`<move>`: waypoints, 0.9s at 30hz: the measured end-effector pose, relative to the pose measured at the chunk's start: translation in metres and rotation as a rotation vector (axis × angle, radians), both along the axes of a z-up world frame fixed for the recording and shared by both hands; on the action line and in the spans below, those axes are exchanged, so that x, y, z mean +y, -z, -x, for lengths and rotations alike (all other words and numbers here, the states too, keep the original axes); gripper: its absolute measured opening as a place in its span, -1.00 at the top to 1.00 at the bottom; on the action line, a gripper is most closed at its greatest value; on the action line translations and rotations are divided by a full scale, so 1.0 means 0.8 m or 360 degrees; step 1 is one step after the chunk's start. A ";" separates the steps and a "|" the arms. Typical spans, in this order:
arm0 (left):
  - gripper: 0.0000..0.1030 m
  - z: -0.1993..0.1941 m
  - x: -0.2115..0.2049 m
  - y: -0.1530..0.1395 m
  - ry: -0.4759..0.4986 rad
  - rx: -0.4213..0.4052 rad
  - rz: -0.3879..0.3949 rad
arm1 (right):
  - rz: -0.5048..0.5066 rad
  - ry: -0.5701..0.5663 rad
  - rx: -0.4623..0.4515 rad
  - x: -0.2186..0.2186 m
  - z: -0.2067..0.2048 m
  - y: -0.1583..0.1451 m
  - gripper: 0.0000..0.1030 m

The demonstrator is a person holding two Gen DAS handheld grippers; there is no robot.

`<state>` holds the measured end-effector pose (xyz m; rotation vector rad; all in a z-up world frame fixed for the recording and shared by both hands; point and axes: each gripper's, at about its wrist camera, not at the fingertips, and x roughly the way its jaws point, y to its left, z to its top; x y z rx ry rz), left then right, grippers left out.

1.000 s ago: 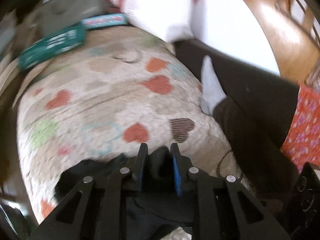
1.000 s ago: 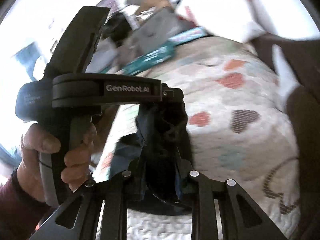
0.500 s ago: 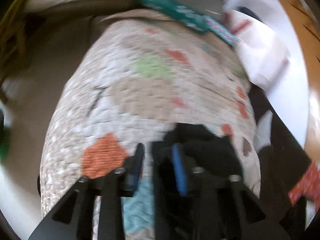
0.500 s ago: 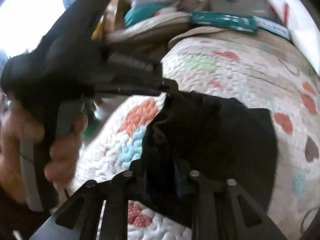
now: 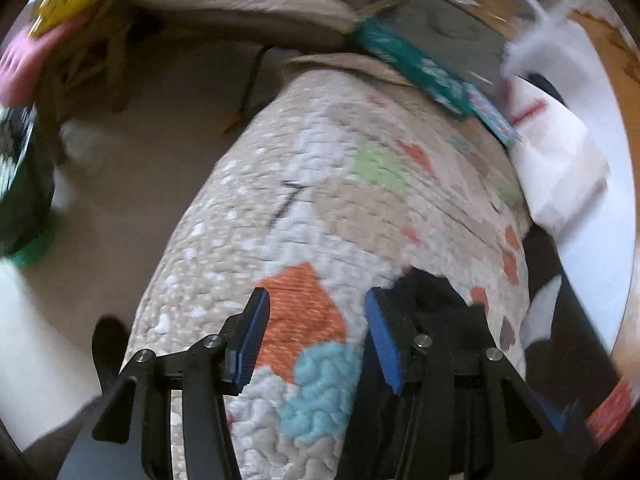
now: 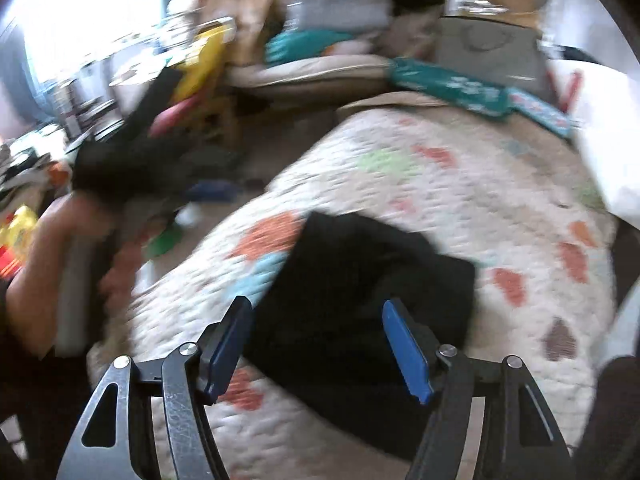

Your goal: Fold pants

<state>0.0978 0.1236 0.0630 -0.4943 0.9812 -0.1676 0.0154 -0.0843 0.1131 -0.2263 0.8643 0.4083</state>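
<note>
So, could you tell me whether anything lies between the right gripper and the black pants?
Nothing visible does: the open right gripper sits directly over the folded black pants on the heart-patterned quilt.

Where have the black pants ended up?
In the right wrist view the black pants lie on the heart-patterned quilt, just ahead of the open right gripper.

Both wrist views look down close over the same quilt (image 5: 312, 216).
</note>
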 end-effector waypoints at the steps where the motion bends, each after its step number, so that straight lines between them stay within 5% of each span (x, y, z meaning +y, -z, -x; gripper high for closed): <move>1: 0.05 0.005 -0.021 -0.007 0.0075 -0.0063 -0.0087 | -0.0008 0.0061 -0.0012 -0.012 -0.005 -0.002 -0.42; 6: 0.01 -0.001 -0.089 -0.010 0.0284 -0.0145 -0.0301 | 0.0037 0.0308 -0.0055 -0.056 -0.011 0.009 -0.42; 11: -0.08 -0.021 -0.086 0.032 0.0131 0.0084 -0.0440 | -0.0005 0.0536 0.0080 -0.098 -0.032 0.051 -0.42; 14: -0.11 -0.023 -0.068 0.045 0.0077 0.0168 -0.0449 | -0.0201 0.0619 0.0189 -0.124 -0.037 0.067 -0.42; 18: -0.11 -0.023 -0.036 0.060 -0.0005 0.0269 -0.0203 | -0.0260 0.0627 0.0202 -0.134 -0.036 0.071 -0.42; 22: -0.12 -0.010 -0.014 0.046 0.0028 0.0172 0.0257 | -0.0314 0.0586 0.0200 -0.137 -0.033 0.068 -0.42; 27: -0.15 0.006 -0.002 0.031 0.0051 0.0042 0.0537 | -0.0409 0.0621 0.0240 -0.149 -0.041 0.074 -0.43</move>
